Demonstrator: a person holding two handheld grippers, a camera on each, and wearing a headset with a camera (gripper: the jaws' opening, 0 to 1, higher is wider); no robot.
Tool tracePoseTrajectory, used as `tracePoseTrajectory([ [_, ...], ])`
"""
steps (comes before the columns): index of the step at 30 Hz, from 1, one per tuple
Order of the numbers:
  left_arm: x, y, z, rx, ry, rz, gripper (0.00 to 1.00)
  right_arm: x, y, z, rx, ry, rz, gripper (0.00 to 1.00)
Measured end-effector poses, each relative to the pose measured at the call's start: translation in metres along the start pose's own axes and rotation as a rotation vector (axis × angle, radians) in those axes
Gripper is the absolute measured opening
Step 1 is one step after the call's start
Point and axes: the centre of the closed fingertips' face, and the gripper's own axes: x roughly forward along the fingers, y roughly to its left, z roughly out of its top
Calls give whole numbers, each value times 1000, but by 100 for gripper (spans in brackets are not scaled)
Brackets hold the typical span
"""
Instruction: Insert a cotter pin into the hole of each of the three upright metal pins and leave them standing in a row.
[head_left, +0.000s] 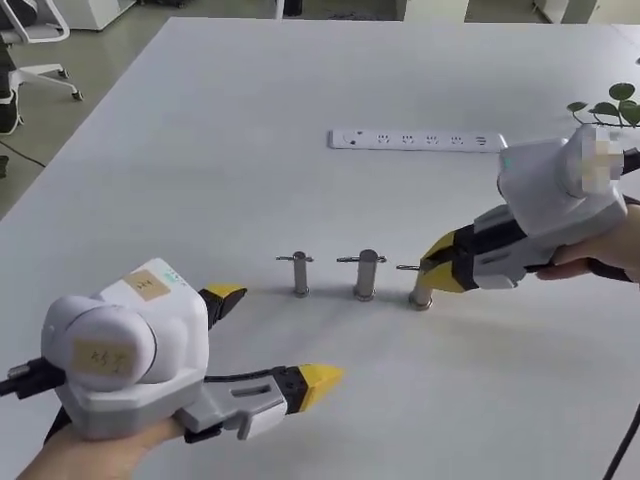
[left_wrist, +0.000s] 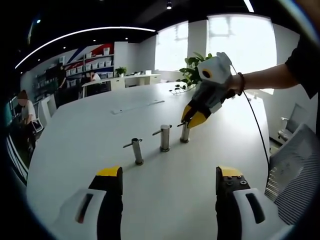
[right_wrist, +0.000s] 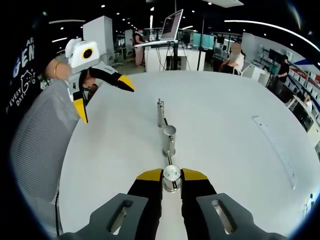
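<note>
- First metal pin (head_left: 301, 275), middle metal pin (head_left: 366, 277) and third metal pin (head_left: 422, 293) stand in a row on the tabletop (head_left: 200, 150).
- First and middle each carry a cotter pin (head_left: 350, 259) crosswise near the top. The third cotter pin (head_left: 406, 268) pokes out toward the middle one.
- Right gripper (head_left: 432, 270): jaws clamped on the third metal pin's head.
- Left gripper (head_left: 272, 335): jaws wide apart, empty, held nearer the person than the row.
- Likely step: finishing the last insertion.
- Next move: open the right jaws gently and back off straight so the pin doesn't tip, then check row alignment.

Power strip (head_left: 418, 140) on white table (head_left: 230, 130)
</note>
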Motion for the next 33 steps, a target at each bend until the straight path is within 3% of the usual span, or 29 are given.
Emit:
tracePoseTrajectory([
  [10, -1, 2, -1, -1, -2, 5, 75, 0, -6, -2, -4, -2, 18, 8],
  [15, -2, 2, -1, 2, 1, 5, 75, -1, -9, -4, 9, -16, 52, 8],
  [22, -7, 6, -3, -2, 9, 13, 75, 0, -7, -4, -17, 5, 71, 9],
  [27, -8, 7, -5, -1, 14, 17, 76, 1, -7, -6, -26, 15, 69, 9],
  [29, -9, 7, -5, -3, 17, 20, 76, 4, -8, -17, -40, 65, 59, 10],
  [33, -11, 8, -7, -4, 22, 22, 76, 6, -8, -18, -27, 51, 41, 16],
])
